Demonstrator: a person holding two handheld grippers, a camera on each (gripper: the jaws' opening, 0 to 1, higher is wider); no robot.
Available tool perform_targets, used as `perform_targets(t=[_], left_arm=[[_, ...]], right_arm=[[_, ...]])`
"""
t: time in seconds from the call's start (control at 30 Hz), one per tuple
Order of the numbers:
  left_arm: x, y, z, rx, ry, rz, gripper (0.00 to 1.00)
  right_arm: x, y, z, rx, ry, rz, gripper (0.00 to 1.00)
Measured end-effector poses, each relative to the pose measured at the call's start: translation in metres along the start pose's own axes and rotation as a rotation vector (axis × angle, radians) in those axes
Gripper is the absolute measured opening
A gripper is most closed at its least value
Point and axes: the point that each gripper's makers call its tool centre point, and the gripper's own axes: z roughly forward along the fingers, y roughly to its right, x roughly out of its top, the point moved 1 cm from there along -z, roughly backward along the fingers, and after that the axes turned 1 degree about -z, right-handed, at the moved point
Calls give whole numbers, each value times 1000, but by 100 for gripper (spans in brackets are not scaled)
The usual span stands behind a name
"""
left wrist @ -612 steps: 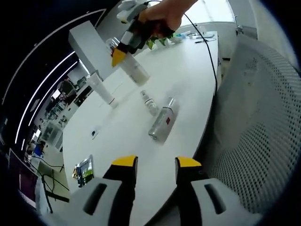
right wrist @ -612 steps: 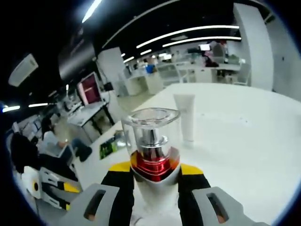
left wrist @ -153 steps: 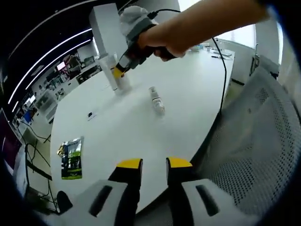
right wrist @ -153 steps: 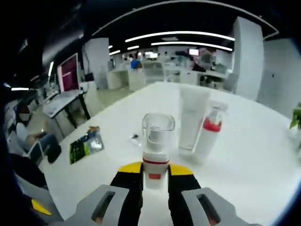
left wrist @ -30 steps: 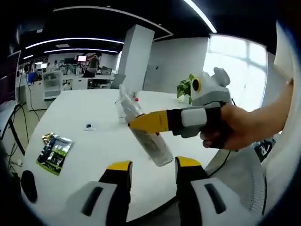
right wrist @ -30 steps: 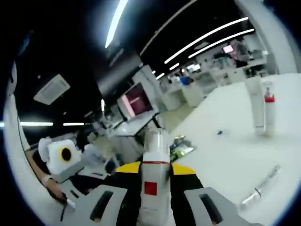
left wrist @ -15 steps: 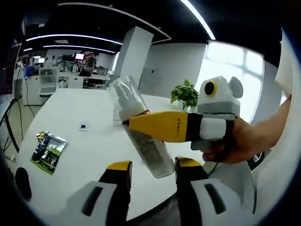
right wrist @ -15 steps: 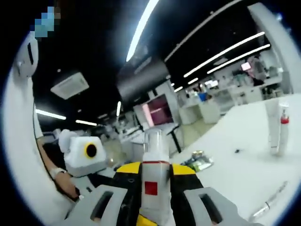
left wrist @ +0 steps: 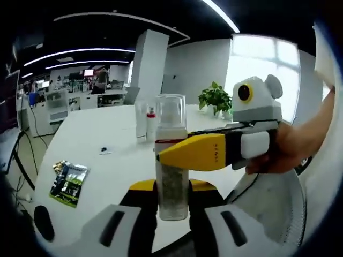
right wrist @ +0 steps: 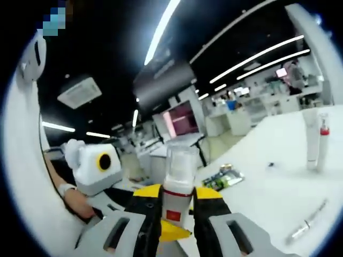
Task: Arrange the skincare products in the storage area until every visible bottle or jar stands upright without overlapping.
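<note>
A clear bottle [left wrist: 172, 160] with a clear cap and a red label stands upright in the air between both grippers. My left gripper [left wrist: 172, 188] is shut on its lower end. My right gripper [left wrist: 167, 155] reaches in from the right and clamps the bottle's middle. In the right gripper view the same bottle [right wrist: 177, 184] rises between the jaws of my right gripper [right wrist: 177, 197], which is shut on it. A white tube [left wrist: 141, 121] and a red-collared bottle [left wrist: 151, 123] stand upright side by side on the white table [left wrist: 102, 139]. A thin bottle [right wrist: 306, 221] lies flat on the table.
A green packet [left wrist: 67, 176] lies near the table's edge, with a small dark item [left wrist: 104, 151] beyond it. A potted plant [left wrist: 214, 99] stands at the far side. A mesh chair [left wrist: 278, 214] is close on the right. A person's hand [left wrist: 278, 152] holds the right gripper.
The bottle was tilted in the right gripper half a second ago and now stands upright. My left gripper's jaws have closed in on its lower end.
</note>
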Motion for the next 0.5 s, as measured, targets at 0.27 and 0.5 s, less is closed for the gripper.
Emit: perform_targets(t=[0.27,0.5], left_arm=[[-12,-9,2,59,-74,115,16],[-13,-9,4,69,-80,151,16]], right_arm=[[-20,16,1,-151,-122,221,17],[-35,20,1,-254,-252,245,21]])
